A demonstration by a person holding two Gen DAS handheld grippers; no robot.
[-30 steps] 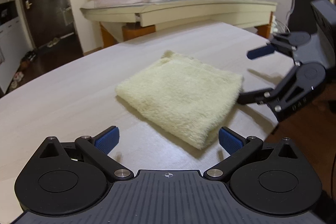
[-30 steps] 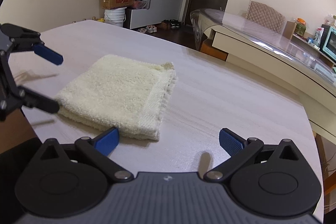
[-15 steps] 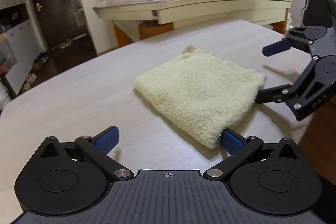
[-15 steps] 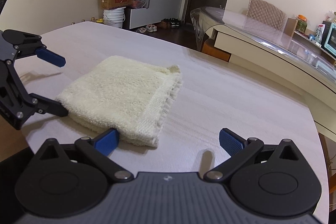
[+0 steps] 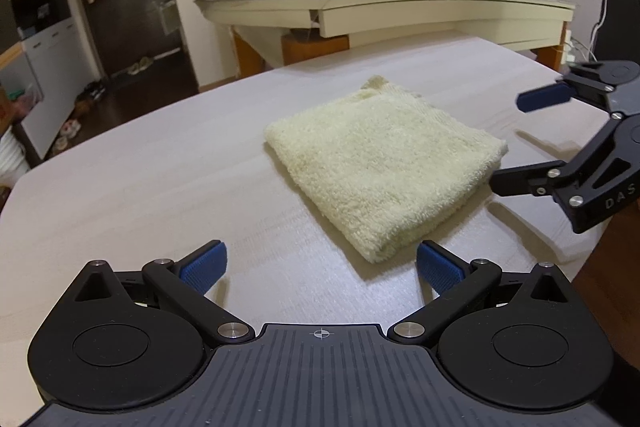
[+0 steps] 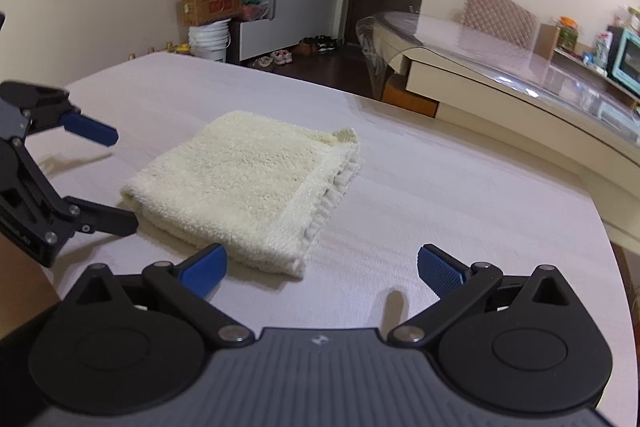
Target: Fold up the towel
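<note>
Backing off: both grippers are now sitting a little farther from the towel (image 5: pixel 384 163) than half a second ago. The left gripper (image 5: pixel 320 263) is spread wide, holding nothing, its pads just short of the towel's near corner. The right gripper (image 6: pixel 322 265) is likewise released, one pad beside the towel's near edge. The towel is lying as a compact, layered square in the middle of the tabletop (image 5: pixel 140 187). Judgement: folding is looking complete; both grippers are retreating.
</note>
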